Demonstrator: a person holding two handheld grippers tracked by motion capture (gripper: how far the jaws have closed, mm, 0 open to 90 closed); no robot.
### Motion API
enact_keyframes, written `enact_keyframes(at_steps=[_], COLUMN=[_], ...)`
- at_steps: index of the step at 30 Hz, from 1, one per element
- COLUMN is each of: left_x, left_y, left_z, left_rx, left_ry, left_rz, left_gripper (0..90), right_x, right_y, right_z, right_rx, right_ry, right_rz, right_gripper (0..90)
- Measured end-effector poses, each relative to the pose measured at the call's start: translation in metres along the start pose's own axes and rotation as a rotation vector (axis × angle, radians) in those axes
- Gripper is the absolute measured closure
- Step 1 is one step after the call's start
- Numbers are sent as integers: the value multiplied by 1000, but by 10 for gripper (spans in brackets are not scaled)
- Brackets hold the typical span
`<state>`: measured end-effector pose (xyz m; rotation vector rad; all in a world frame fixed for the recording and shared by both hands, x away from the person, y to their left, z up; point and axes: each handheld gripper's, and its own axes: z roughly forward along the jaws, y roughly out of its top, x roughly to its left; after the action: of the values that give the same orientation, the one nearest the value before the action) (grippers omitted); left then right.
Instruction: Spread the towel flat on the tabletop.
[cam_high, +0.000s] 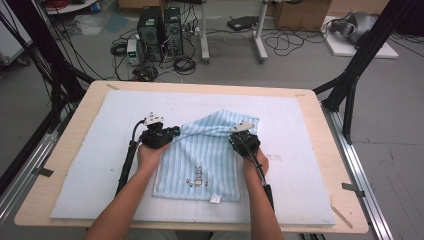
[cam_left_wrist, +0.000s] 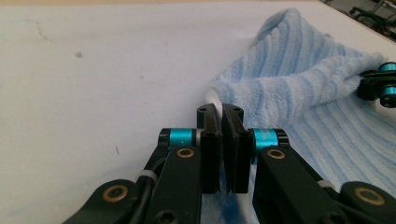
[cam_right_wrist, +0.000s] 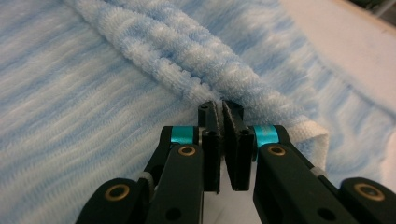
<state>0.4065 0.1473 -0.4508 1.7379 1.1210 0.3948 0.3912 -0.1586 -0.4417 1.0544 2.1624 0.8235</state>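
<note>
Shown mid-fold: one blue striped towel (cam_high: 202, 155) lies on the white mat (cam_high: 90, 165), its far edge gathered into a ridge between my two tongs. My left gripper (cam_left_wrist: 220, 111) sits at the towel's left edge, jaws nearly together and pinched on a corner of it. My right gripper (cam_right_wrist: 221, 106) sits at the towel's right edge, jaws likewise nearly closed, biting the bunched hem. I judge the step in hand to be the grasp that begins a fold, the towel's near half lying flat toward me with its small label (cam_high: 215, 199) at the near hem. The next move, as I read it, calls for lifting both corners together, level with each other, and carrying them toward the near hem without slackening either pinch. Count: one towel, one mat, one table (cam_high: 320, 115), two grippers.
</note>
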Motion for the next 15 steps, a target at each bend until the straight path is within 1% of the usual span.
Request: enact_keyframes(at_steps=[1,2,3,4,5,6,7,8,9,10,11,13,14,15], left_x=[0,1,3,6,9,12,13,13,13,11,10,9,8,6], left_y=[1,1,2,2,2,1,1,0,-1,-2,-3,-7,-9,-11], left_z=[0,-1,-2,-4,-6,-8,-12,-16,-21,-26,-31,-40,-45,-50], left_rx=[-1,-1,-1,2,13,24,31,21,7,6,8,24,36,35], left_ry=[6,9,13,16,15,6,-1,-10,-17,-20,-25,-40,-40,-45], left_rz=[-8,-14,-24,-29,-33,-43,-46,-41,-38,-25,-10,-2,8,11], left_gripper=[841,796,683,601,548,479,446,446,451,452,450,449,445,442], right_x=[0,-1,-1,-3,-5,-8,-9,-10,-11,-11,-9,-6,-4,-1], right_y=[1,2,1,0,-1,-2,-3,-4,-5,-6,-7,-12,-14,-18], right_z=[3,5,6,6,5,2,-1,-5,-9,-14,-18,-30,-34,-39], right_rx=[2,6,12,12,14,10,2,-13,-27,-33,-39,-52,-56,-58], right_ry=[-16,-30,-36,-23,-16,6,21,22,36,46,42,50,49,54], right_rz=[-3,2,18,42,69,97,119,130,148,165,168,166,163,161], right_gripper=[861,858,851,823,773,726,687,636,576,534,482,418,401,394])
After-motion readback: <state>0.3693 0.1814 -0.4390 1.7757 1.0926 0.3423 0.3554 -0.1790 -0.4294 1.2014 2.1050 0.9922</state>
